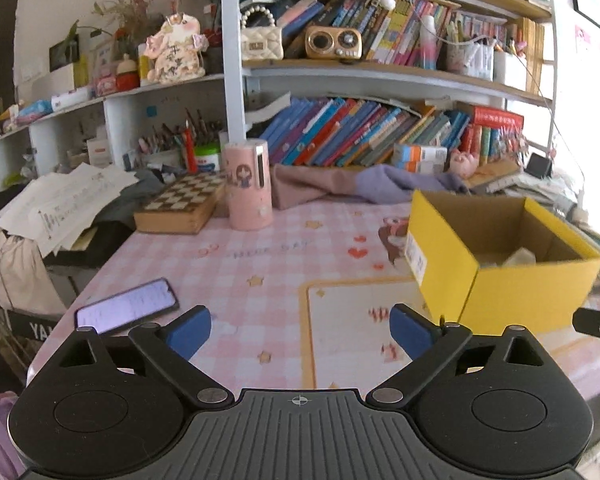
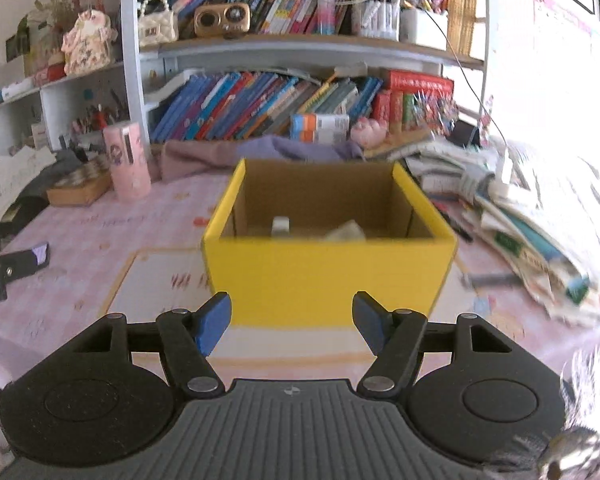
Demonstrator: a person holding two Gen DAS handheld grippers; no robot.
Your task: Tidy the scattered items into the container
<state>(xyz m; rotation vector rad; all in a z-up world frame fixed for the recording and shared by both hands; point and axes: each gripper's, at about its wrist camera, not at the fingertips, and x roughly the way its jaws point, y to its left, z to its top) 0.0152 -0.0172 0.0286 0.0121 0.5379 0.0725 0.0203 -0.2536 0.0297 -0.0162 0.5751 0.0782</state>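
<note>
A yellow cardboard box [image 2: 328, 276] stands open on the pink checked tablecloth, directly in front of my right gripper [image 2: 291, 322], which is open and empty just short of its near wall. Inside the box lie a small white item [image 2: 280, 226] and a pale crumpled item [image 2: 346, 232]. In the left wrist view the box [image 1: 520, 292] is at the right, and my left gripper [image 1: 300, 334] is open and empty above the tablecloth. A smartphone [image 1: 126, 306] with a lit screen lies to the left of the left gripper.
A pink cylinder container [image 1: 248, 184] and a chessboard box [image 1: 180, 204] stand at the back left. Purple cloth [image 1: 340, 186] lies before the bookshelf [image 1: 380, 136]. Stacked papers and books [image 2: 532, 232] crowd the right side. Papers [image 1: 60, 204] hang over the left edge.
</note>
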